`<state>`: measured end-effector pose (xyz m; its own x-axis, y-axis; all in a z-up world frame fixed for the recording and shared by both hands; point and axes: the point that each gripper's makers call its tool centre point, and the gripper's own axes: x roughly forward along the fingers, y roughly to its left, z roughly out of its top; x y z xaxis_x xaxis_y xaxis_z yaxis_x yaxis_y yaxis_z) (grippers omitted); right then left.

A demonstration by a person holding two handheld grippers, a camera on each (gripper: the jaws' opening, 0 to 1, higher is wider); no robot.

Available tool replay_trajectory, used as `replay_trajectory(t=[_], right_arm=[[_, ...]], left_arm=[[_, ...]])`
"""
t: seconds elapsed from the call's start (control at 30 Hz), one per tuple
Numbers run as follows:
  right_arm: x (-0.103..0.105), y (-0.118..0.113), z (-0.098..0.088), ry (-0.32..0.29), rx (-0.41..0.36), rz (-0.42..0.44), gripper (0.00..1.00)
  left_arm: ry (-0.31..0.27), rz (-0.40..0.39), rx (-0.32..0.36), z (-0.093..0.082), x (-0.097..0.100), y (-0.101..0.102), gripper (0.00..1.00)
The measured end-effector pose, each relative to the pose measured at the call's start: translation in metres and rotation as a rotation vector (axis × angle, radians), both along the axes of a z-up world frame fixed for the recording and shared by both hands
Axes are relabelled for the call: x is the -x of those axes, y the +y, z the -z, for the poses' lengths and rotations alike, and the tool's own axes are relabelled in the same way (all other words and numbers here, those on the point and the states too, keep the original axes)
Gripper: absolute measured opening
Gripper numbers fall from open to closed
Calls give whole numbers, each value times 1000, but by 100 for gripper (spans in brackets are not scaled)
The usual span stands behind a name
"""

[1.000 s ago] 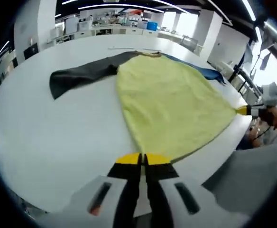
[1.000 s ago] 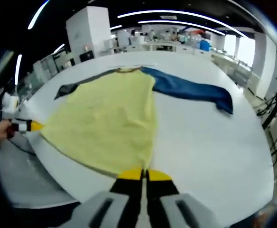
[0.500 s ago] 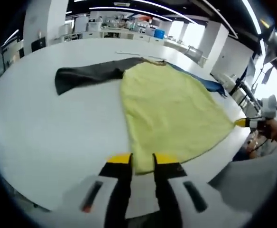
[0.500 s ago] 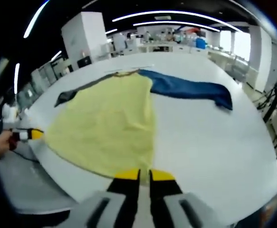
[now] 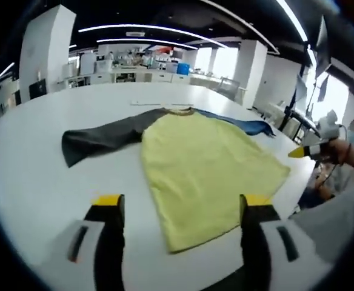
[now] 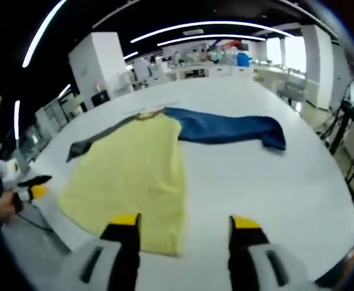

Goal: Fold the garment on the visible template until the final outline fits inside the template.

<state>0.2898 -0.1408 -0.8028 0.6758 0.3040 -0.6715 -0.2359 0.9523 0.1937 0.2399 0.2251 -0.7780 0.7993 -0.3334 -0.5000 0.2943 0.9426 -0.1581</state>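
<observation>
A long-sleeved garment lies flat on the white table (image 5: 37, 182). Its body (image 5: 201, 170) is yellow, with one dark grey sleeve (image 5: 101, 138) and one blue sleeve (image 5: 243, 126). In the right gripper view the yellow body (image 6: 131, 176) spreads at centre left, the blue sleeve (image 6: 228, 128) stretching right and the grey sleeve (image 6: 95, 140) left. My left gripper (image 5: 183, 200) stands open above the hem's near corner, holding nothing. My right gripper (image 6: 186, 221) is open too, above the other hem corner. The right gripper's yellow tip (image 5: 298, 151) shows at the right edge, the left gripper's tip (image 6: 36, 191) at the left.
The table edge (image 6: 322, 200) curves round near both grippers. A person's hand (image 5: 347, 154) holds the other gripper at the right. Desks, shelves and equipment (image 5: 140, 63) stand far behind the table, and a metal stand (image 6: 347, 139) sits off the table's right side.
Both grippers were shut on the yellow hem's corners; they have opened wide, let the hem go and pulled up and back. The hem now lies flat on the table.
</observation>
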Motion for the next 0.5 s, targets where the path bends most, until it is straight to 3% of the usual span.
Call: replay_trajectory(t=[0.3,0.5], right_arm=[[-41,-28,-12,-14,-36,56,64],[-72,-44,-18,-26,-15,75,65]], left_arm=[[-23,46,-17,-6,-2,-4,95],[-30,54,-23,-8,-1,-3,99]])
